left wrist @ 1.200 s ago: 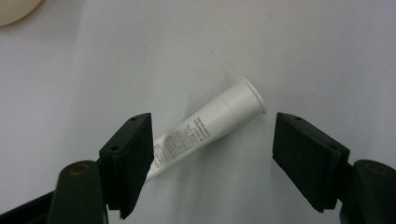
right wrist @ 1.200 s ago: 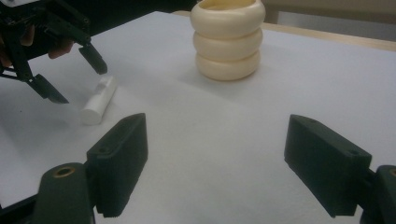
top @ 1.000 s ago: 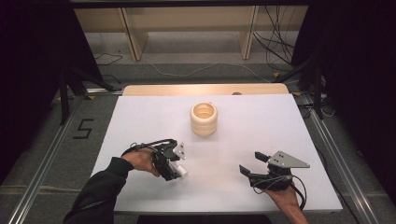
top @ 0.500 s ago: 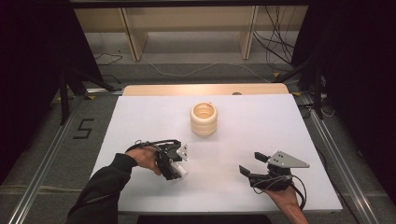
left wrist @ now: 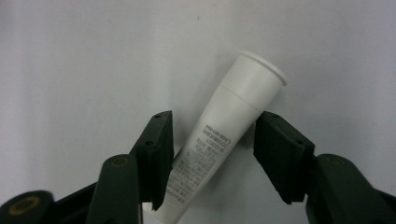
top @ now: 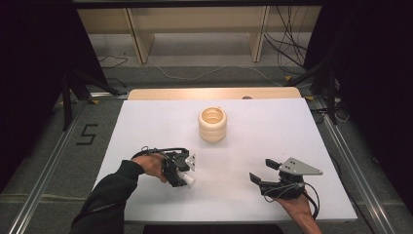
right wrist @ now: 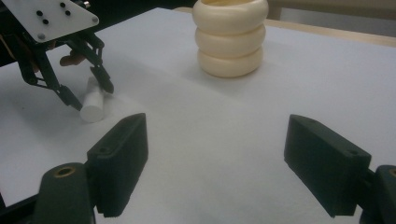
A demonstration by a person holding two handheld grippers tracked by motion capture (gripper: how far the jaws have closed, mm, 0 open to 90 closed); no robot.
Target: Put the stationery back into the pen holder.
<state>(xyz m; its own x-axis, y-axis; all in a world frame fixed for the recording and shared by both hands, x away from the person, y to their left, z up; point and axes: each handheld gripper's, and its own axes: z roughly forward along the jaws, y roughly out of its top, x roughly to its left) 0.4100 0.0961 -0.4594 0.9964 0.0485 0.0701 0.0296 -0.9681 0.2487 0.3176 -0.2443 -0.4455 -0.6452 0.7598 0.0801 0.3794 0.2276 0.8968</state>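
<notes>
White tube (left wrist: pixel 219 144): laid flat on the white table (top: pixel 302 141), near-left, cap end pointing away from the left gripper (top: pixel 181 171). It is straddled by that gripper's jaws, which have just been closing; one pad is seen at or against the tube's side, the other still apart, so no grip is yet made. Right gripper (top: pixel 265 176): rested near-right, well apart, jaws spread wide with nothing between them. Cream ringed cup (top: pixel 212 124): stood upright at the far middle, apparently unfilled. Progress is judged early: the approach is done; the clamp, the lift and any placing, perhaps into the cup, are left.
</notes>
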